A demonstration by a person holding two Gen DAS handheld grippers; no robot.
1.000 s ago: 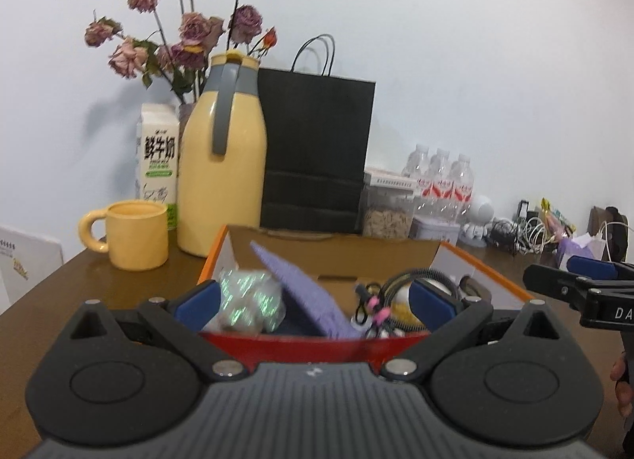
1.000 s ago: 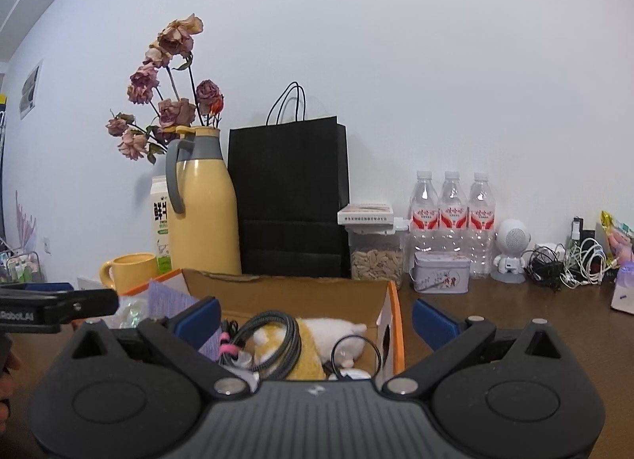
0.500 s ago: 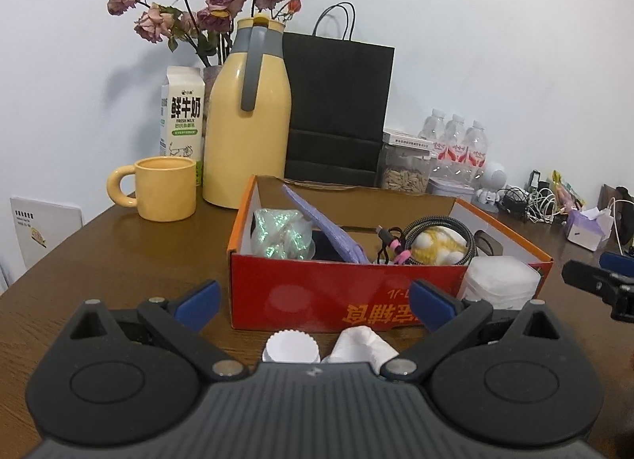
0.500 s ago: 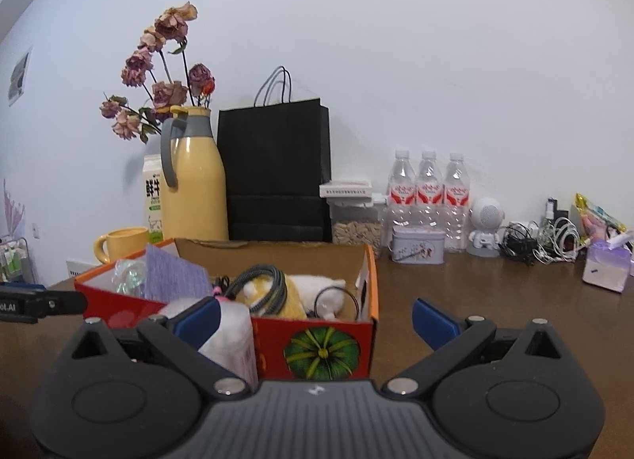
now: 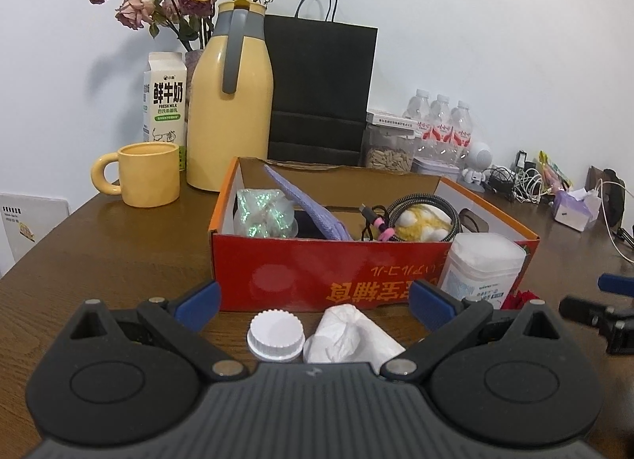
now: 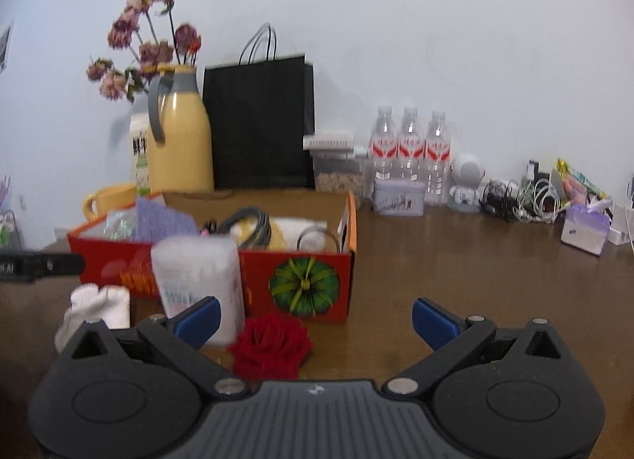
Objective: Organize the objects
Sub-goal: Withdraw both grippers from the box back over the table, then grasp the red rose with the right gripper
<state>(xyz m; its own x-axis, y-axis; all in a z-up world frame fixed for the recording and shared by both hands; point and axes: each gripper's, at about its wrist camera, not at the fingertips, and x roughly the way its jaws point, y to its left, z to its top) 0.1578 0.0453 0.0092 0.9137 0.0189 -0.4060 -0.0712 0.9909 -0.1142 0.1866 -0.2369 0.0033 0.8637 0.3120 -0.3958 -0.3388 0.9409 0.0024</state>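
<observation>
A red cardboard box [image 5: 317,273] [image 6: 301,273] stands mid-table, holding a glittery ball [image 5: 263,213], a purple cloth [image 5: 305,205], a coiled cable [image 5: 420,209] and a yellow-white plush. In front of it lie a white ribbed cap [image 5: 276,335], a crumpled white tissue [image 5: 348,334] [image 6: 99,306], a clear tub of cotton pads [image 5: 481,269] [image 6: 200,280] and a red rose [image 6: 271,346]. My left gripper [image 5: 313,300] is open, just short of the cap and tissue. My right gripper [image 6: 315,318] is open, with the rose between its fingers but untouched.
At the back stand a yellow mug [image 5: 144,174], a milk carton [image 5: 164,102], a yellow thermos jug [image 5: 230,102] with dried roses, a black paper bag [image 5: 321,90], a seed jar, three water bottles [image 6: 410,150] and tangled cables [image 6: 527,197]. A purple tissue pack [image 6: 584,229] lies far right.
Both grippers have pulled back from above the box toward the table's near edge and lowered. The loose items in front of the box have come into view.
</observation>
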